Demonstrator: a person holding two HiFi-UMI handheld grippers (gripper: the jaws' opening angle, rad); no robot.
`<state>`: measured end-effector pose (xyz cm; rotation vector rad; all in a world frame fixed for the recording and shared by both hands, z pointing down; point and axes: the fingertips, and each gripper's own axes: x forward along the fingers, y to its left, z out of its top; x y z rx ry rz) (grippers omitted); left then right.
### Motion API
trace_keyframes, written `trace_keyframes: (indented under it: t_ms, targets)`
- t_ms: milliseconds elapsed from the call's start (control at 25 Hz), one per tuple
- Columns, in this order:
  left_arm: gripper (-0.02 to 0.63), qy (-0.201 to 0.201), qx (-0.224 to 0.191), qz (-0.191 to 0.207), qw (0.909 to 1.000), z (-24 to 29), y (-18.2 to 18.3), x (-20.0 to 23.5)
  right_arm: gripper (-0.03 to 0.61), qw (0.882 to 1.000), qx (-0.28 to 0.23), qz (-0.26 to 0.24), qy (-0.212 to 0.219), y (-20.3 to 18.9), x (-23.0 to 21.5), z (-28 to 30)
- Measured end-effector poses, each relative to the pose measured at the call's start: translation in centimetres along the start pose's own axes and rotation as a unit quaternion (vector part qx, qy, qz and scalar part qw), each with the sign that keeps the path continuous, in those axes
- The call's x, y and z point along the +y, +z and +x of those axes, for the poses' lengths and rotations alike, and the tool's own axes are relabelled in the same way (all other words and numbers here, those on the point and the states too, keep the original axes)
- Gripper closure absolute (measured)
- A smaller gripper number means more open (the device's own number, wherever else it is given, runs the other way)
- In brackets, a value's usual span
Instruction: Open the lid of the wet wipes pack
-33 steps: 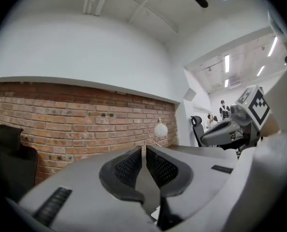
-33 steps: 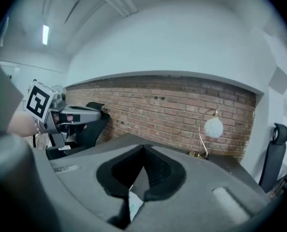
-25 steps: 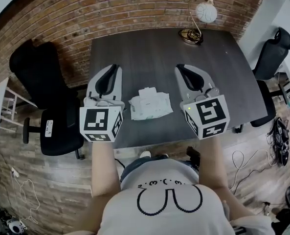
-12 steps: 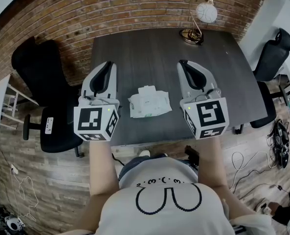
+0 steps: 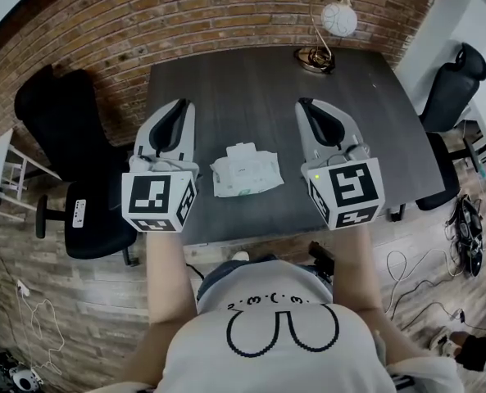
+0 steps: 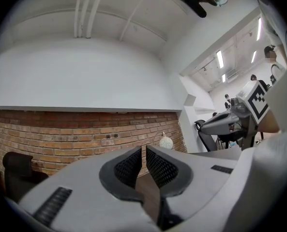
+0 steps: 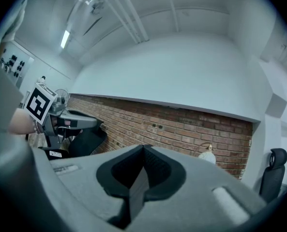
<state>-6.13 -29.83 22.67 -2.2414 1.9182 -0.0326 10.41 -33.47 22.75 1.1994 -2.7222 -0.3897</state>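
The pack lies mid-desk, lid seemingly closed. The left hand-held gripper, 9 o'clock, is barely apart; the right hand-held gripper, 3 o'clock, is together; both are empty. Risk: the unpinned pack slides when the lid is pried.

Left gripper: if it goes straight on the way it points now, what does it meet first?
Likely the red brick wall beyond the dark grey table. The left gripper points level over bare tabletop; the white wet wipes pack lies off to its right. Depth is unclear.

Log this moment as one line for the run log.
wet wipes pack: on table, lid closed, untouched | left gripper: jaws slightly apart, empty | right gripper: jaws shut, empty
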Motion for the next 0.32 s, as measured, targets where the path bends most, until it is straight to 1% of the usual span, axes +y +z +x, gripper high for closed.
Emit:
trace_keyframes:
  t_ms: [160, 320]
  targets:
    - [0.588, -0.006, 0.003, 0.007, 1.0000, 0.19, 0.05, -0.18, 0.581, 1.000, 0.005, -0.005, 0.005, -0.04, 0.14, 0.01]
    - [0.588, -0.006, -0.002, 0.003, 1.0000, 0.00, 0.34, -0.11, 0.581, 1.000, 0.007, -0.004, 0.007, -0.20, 0.26, -0.07]
